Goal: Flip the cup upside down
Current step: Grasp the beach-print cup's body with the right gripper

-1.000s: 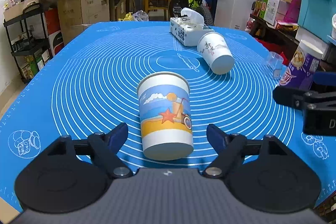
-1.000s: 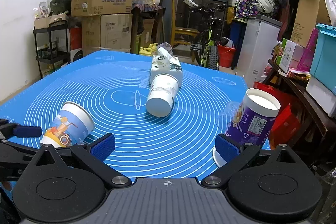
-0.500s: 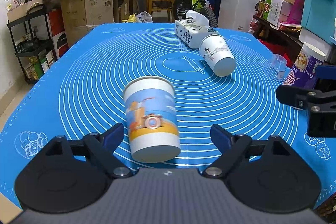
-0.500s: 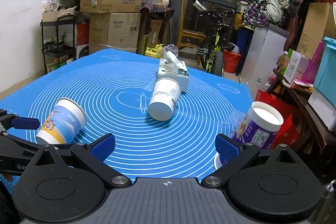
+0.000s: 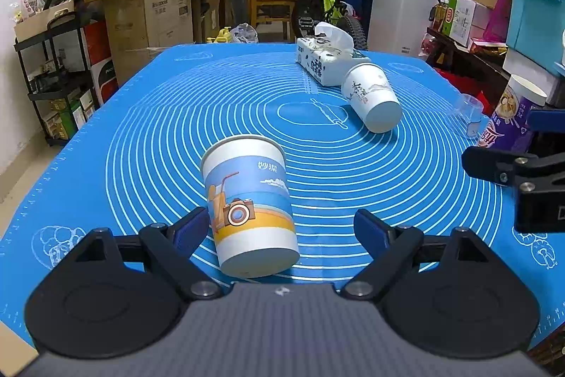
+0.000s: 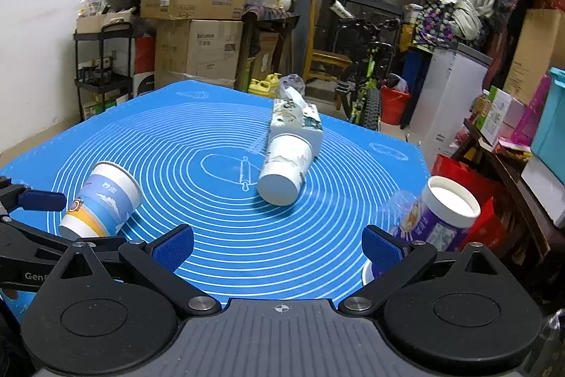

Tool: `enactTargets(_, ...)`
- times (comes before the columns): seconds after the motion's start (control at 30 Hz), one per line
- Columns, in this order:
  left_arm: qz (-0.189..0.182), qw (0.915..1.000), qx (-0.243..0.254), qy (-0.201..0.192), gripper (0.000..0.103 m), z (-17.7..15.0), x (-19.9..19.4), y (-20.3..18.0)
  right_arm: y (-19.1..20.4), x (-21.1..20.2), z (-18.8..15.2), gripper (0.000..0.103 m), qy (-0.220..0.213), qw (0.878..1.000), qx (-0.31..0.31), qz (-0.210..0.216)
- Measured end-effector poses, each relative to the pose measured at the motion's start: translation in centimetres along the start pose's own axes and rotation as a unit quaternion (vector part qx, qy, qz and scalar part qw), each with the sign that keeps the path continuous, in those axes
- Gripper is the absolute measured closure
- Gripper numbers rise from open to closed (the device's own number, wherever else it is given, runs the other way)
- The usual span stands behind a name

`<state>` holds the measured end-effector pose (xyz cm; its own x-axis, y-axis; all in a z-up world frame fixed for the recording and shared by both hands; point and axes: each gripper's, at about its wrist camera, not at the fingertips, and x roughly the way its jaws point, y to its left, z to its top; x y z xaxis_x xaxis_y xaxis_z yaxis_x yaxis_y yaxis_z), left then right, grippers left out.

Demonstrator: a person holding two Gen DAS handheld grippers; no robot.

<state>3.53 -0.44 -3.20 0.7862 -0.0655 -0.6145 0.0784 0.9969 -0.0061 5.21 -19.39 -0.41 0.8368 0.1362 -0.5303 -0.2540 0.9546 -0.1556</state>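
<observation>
A paper cup with a beach and camera print (image 5: 250,211) lies on its side on the blue mat (image 5: 141,143), base toward my left gripper, mouth away. My left gripper (image 5: 282,230) is open; the cup lies between its fingers, close to the left finger (image 5: 189,230). The same cup shows in the right wrist view (image 6: 100,200) at far left. My right gripper (image 6: 279,248) is open and empty over the mat's near right part, beside a purple cup (image 6: 438,218).
A white printed cup (image 5: 372,103) lies on its side against a tissue box (image 5: 325,60) at the back. A small clear plastic cup (image 5: 468,112) and the purple cup (image 5: 510,115) stand at the right edge. Boxes, shelves and a bicycle surround the table.
The beach cup has rolled on the mat, its print turning from the starfish to the camera, and it sits further left between my left fingers. The right gripper has shifted slightly.
</observation>
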Motion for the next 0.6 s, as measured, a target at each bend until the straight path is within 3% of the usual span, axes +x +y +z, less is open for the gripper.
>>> enactTargets(0.17,0.011,0.9997,-0.008,-0.018,0.014,0.4,-1.6,0.8,1.3,0.3,2.3,0.002,-0.005,0.995,-0.098,0.031)
enactTargets(0.27,0.029,0.9987,-0.018,-0.039,0.013,0.7,-3.2,1.8,3.7,0.4,4.0,0.002,-0.014,0.974,-0.222,0.046)
enactTargets(0.43,0.085,0.9921,-0.056,-0.074,0.006,0.8,-5.5,4.8,8.9,0.7,5.0,0.002,-0.032,0.898,-0.434,0.074)
enactTargets(0.53,0.13,0.986,-0.073,-0.075,0.006,0.8,-5.4,6.9,12.4,0.9,4.6,0.002,-0.032,0.844,-0.526,0.103)
enactTargets(0.6,0.159,0.9814,-0.087,-0.062,0.006,0.8,-4.8,8.2,15.0,1.1,3.6,0.002,-0.036,0.799,-0.59,0.108)
